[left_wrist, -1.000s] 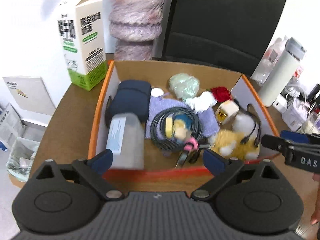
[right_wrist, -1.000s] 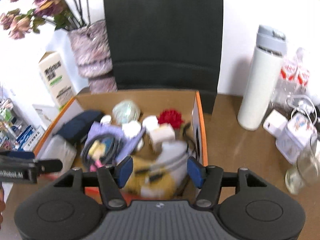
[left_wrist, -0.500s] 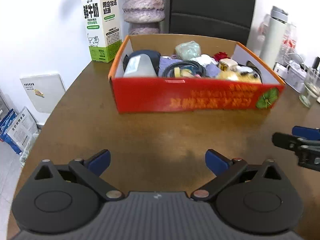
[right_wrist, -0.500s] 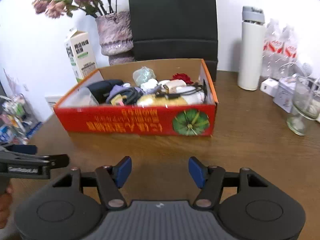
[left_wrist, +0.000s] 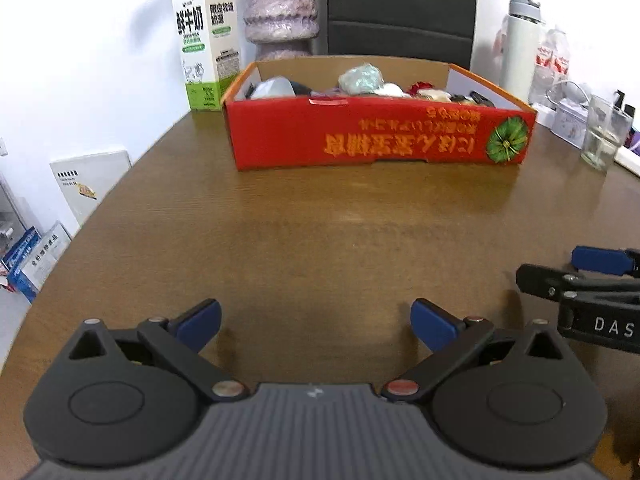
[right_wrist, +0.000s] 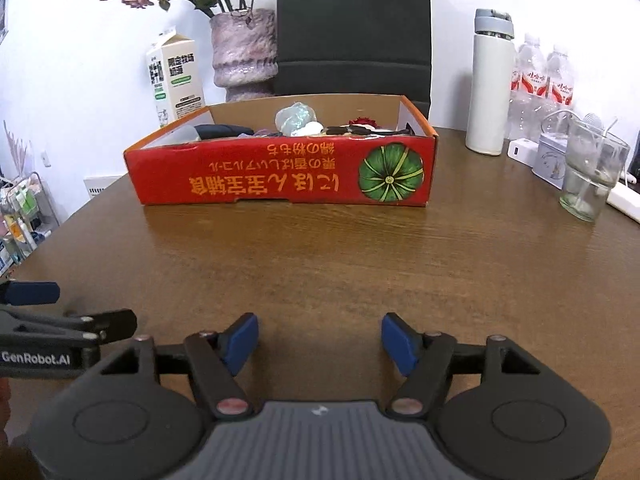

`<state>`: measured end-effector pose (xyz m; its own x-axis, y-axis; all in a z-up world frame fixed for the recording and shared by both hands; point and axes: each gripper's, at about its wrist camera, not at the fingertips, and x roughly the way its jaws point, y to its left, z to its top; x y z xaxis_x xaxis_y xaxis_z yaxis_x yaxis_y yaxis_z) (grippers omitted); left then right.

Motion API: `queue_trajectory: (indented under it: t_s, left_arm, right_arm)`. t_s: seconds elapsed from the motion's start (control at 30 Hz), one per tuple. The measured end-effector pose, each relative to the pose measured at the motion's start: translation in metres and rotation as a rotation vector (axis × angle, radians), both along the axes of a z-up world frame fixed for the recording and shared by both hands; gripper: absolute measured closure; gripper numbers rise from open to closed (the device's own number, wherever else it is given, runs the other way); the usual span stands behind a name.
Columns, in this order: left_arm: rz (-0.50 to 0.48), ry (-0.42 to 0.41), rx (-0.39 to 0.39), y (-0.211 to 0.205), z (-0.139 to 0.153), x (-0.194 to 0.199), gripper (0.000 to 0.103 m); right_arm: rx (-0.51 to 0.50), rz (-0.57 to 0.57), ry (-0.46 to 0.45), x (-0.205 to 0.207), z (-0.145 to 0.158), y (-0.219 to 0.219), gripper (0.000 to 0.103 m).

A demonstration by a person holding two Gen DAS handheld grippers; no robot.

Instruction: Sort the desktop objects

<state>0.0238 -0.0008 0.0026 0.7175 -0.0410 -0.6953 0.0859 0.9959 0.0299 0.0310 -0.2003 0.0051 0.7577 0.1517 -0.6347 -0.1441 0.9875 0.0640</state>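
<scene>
A red cardboard box (left_wrist: pixel 380 136) stands at the far middle of the brown table (left_wrist: pixel 320 240); it also shows in the right wrist view (right_wrist: pixel 280 172). It holds several small items, among them a pale green bundle (left_wrist: pixel 360 78) and a dark pouch (right_wrist: pixel 220 131). My left gripper (left_wrist: pixel 316 320) is open and empty, low over the near table. My right gripper (right_wrist: pixel 320 340) is open and empty beside it, also low and near. Each gripper's tips show at the edge of the other's view.
A milk carton (left_wrist: pixel 206 40) and a stone vase (left_wrist: pixel 280 8) stand behind the box at the left, a black chair (left_wrist: pixel 400 8) behind it. A white flask (right_wrist: pixel 492 84), water bottles (right_wrist: pixel 544 92), a tin (right_wrist: pixel 554 160) and a glass (right_wrist: pixel 590 176) stand at the right.
Both grippers have pulled back from above the box and dropped low over the near table. The box's contents look unchanged.
</scene>
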Motion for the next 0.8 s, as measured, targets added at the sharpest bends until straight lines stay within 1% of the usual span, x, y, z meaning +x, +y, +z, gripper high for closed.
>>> queue_trajectory:
  t_s: [0.03, 0.13, 0.2, 0.33, 0.43, 0.6, 0.8]
  left_arm:
    - [-0.003, 0.005, -0.002, 0.0, -0.002, -0.002, 0.0]
    - [0.002, -0.021, -0.01, 0.002, -0.004, -0.01, 0.0]
    - [0.002, -0.041, -0.015, 0.003, -0.005, -0.015, 0.0]
    - [0.016, -0.058, -0.018, 0.005, -0.006, -0.022, 0.0]
    - [0.022, -0.066, -0.016, 0.005, -0.006, -0.029, 0.0]
    - [-0.014, -0.071, -0.021, 0.006, -0.007, -0.039, 0.0]
    - [-0.019, -0.067, -0.027, 0.004, -0.008, -0.039, 0.0]
  right_arm:
    - [-0.002, 0.003, -0.003, -0.003, -0.001, 0.0, 0.033]
    - [-0.035, 0.007, -0.011, -0.014, -0.004, 0.003, 0.022]
    - [-0.038, 0.018, -0.016, -0.023, -0.006, 0.004, 0.011]
    - [-0.044, 0.025, -0.002, -0.034, -0.008, 0.007, 0.001]
    - [-0.043, 0.005, 0.002, -0.04, -0.008, 0.009, 0.0]
    - [-0.044, -0.018, 0.003, -0.047, -0.008, 0.01, 0.0]
    - [-0.047, -0.011, 0.002, -0.048, -0.008, 0.009, 0.0]
